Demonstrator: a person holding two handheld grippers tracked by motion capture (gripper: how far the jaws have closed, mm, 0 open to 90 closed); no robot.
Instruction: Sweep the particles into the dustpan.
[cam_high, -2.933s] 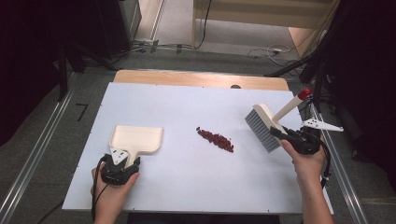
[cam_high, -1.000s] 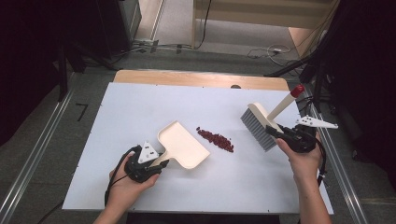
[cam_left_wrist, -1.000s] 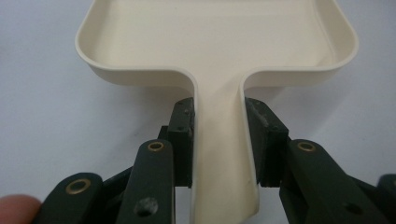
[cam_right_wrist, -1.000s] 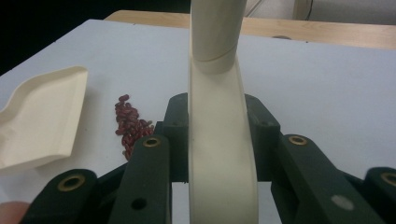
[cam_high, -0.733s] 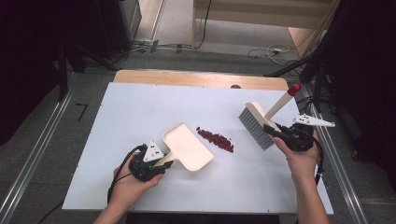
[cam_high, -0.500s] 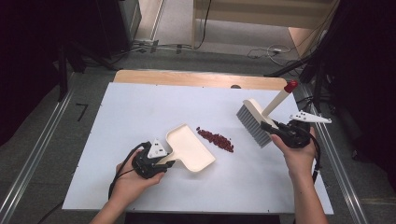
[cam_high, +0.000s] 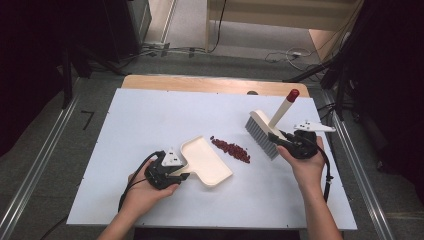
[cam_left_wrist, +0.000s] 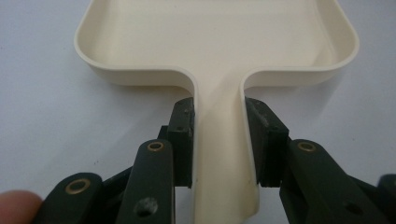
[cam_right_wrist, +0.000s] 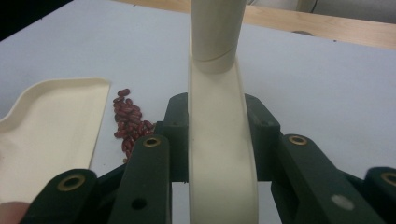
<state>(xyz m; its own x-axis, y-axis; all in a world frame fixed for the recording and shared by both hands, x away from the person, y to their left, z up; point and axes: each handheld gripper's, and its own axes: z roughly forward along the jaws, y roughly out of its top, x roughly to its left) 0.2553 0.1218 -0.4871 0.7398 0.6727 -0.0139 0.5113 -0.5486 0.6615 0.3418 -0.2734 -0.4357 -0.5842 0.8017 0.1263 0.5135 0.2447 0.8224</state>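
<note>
Your left gripper (cam_high: 181, 170) clamps the dustpan (cam_high: 206, 161) by its handle. Your right gripper (cam_high: 278, 141) clamps the brush (cam_high: 267, 124) by its handle; the red beans (cam_high: 231, 150) lie between both grippers' fingers.

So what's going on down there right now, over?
Left gripper clamped on dustpan handle. Right gripper clamped on brush handle. Red beans piled between pan and bristles, unswept. Nothing in the way.

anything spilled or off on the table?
Yes: a streak of red beans lies loose on the white table, between the dustpan and the brush. The pan's open edge sits just left of them. Both implements look intact, each gripped by its handle.
</note>
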